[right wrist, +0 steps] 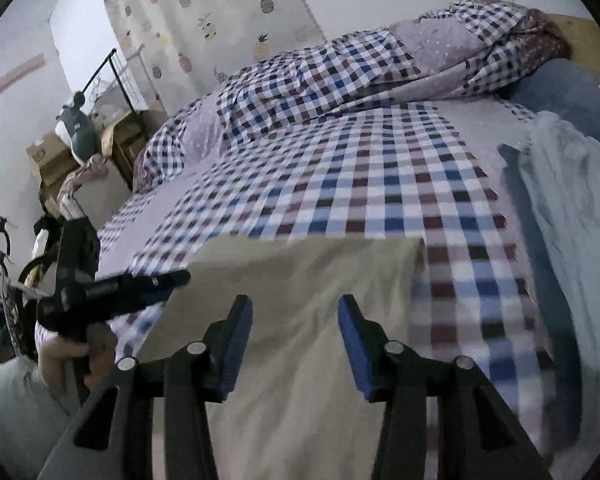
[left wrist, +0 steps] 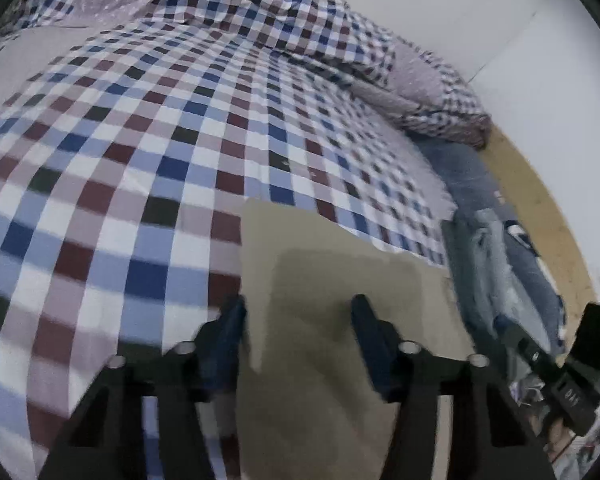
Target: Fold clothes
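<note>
Ok, both grippers, L (left wrist: 298, 316) & R (right wrist: 296, 316), released, jaws apart above folded beige cloth (right wrist: 300, 280) on checked bedsheet (left wrist: 140, 140); blue clothes (left wrist: 496, 256) beside.

Beige garment (right wrist: 300, 280): matt woven cloth, smooth, faint creases, darker shaded patch visible in left wrist view.
Checked bedsheet (left wrist: 140, 140): thin cotton-like cloth, matt, printed squares.
Quilt (right wrist: 340, 68): soft cloth, rumpled, checked with dotted lilac panels.
Denim pile (left wrist: 512, 272): coarser blue cloth, faded, matt.
Left gripper (left wrist: 298, 320): black matt plastic body, fingers (left wrist: 232, 328) faced with blue rubbery pads, shiny metal pins.
Right gripper (right wrist: 296, 320): same finish.
Bed frame edge (left wrist: 540, 200): bare light wood, dull.
Boxes (right wrist: 52, 160): brown cardboard.
</note>
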A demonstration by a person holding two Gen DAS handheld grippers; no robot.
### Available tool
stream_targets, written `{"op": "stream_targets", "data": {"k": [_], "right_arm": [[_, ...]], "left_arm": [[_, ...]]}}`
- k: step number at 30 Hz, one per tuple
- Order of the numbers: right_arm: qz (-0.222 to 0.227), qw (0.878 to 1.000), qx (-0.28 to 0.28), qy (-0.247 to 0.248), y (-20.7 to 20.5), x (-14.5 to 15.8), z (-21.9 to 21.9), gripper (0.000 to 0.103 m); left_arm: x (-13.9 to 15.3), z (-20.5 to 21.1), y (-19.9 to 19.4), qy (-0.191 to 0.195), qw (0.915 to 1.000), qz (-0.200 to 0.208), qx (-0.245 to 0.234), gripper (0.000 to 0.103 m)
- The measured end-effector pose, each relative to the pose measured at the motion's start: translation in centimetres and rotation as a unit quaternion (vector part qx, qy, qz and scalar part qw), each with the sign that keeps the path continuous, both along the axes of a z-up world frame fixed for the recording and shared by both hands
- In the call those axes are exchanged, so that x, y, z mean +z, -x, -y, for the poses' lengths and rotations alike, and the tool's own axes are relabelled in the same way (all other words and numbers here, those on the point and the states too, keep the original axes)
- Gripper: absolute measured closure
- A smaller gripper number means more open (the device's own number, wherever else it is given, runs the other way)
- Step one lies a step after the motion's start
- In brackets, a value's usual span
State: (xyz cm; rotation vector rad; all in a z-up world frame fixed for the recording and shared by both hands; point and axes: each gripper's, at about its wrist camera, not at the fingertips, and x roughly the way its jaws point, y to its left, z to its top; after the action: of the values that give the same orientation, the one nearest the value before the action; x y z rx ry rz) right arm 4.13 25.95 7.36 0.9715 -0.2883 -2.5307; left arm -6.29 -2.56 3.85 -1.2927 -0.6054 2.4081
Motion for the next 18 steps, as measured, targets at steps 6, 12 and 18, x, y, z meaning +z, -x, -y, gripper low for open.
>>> {"op": "stream_targets", "data": {"k": [6,12,18], "right_arm": [[0.022,0.999,0.022,-0.012,6.6,-1.8,4.1,0.096],[0.085,0.995,0.041,-0.040,11.0,-5.4,5.6,0.100],[0.110,0.991,-0.053,-0.059,11.8,-6.5,0.4,0.103]], "left_arm": [[-1.8,-0.3,1.9,0.017,0.9998,0.004,0.003,0.062],[-2.4,-0.5,1.6,0.037,0.9991,-0.008,0.021,0.064],[-2.4,-0.2,1.5,0.032,0.9992,-0.007,0.025,0.062]]}}
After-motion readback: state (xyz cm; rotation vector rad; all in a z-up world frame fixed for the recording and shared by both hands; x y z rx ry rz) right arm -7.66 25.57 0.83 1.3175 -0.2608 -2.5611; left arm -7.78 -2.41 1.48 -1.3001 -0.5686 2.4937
